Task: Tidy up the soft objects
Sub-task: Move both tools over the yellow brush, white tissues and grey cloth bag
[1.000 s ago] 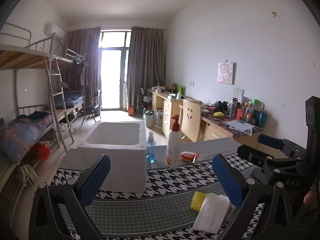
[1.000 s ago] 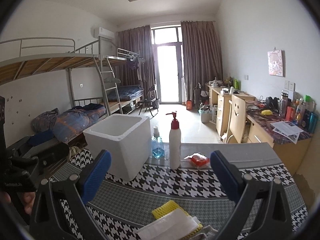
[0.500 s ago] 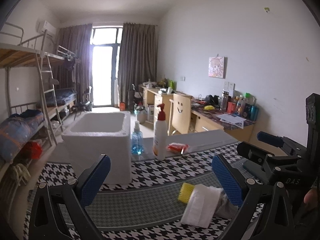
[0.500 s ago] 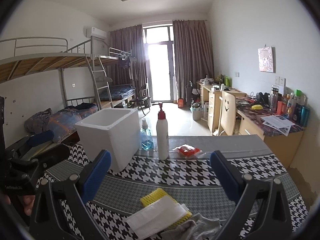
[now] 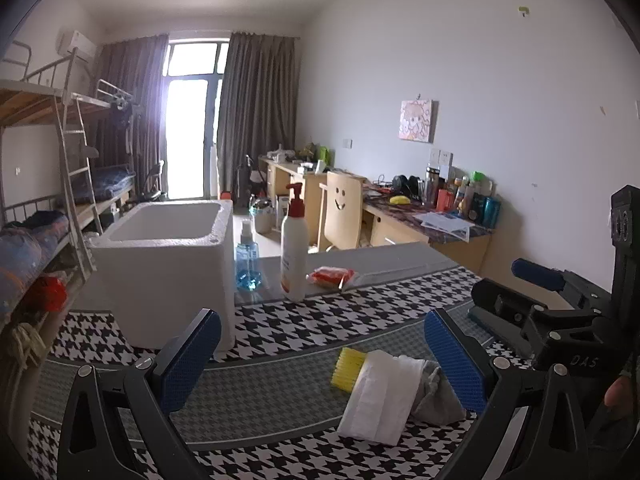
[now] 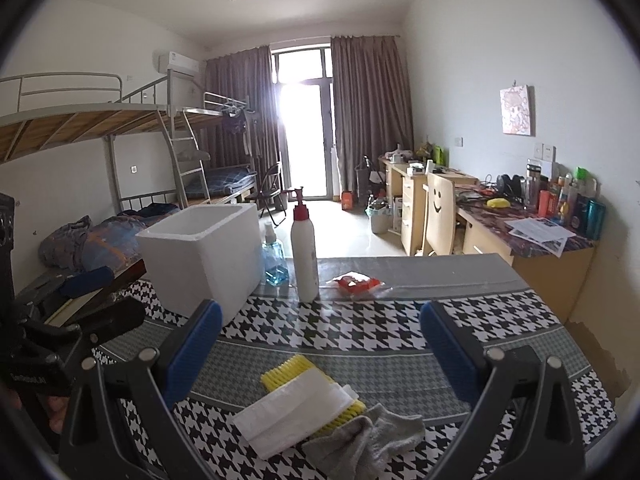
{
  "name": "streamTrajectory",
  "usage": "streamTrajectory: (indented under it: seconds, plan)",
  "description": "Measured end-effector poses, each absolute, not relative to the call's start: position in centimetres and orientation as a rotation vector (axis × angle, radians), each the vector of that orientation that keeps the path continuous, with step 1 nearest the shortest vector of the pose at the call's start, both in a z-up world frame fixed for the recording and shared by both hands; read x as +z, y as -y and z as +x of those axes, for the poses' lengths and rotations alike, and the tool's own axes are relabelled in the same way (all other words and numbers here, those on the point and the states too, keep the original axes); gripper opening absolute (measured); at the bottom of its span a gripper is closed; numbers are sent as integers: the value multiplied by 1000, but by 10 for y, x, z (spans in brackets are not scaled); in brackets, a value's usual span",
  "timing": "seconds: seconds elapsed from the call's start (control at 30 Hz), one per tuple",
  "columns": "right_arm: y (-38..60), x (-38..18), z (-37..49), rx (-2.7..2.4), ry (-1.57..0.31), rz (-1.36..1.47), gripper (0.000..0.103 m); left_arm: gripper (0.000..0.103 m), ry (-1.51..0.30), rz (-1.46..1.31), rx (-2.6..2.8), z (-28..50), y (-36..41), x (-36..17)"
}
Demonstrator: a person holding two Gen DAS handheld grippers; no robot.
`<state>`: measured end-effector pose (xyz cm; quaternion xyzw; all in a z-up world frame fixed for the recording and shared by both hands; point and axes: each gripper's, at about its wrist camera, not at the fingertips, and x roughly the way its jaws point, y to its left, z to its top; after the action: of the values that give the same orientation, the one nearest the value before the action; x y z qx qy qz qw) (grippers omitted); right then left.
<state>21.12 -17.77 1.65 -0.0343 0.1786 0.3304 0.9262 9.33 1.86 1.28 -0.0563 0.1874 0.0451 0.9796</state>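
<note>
A: Lying nearest on the desk [image 6: 500, 312]: a crumpled grey sock [image 6: 368, 438], a folded white cloth [image 6: 296, 412], a yellow sponge [image 6: 286, 370], overlapping.

B: Both grippers' fingers [image 6: 192, 348] spread, holding nothing. Farther: white foam box [image 6: 204, 256].

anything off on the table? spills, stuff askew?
No spills; the pump bottle and blue spray bottle stand upright. The soft items are a loose heap: a folded white cloth lies skewed over a yellow sponge, with a crumpled grey sock against them.
</note>
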Motion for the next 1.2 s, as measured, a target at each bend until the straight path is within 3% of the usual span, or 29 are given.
streamTrajectory:
  seconds: [1.2]
  plan:
    - [207, -31, 216, 601, -459, -79, 101, 102, -545, -96, -8, 128, 11, -37]
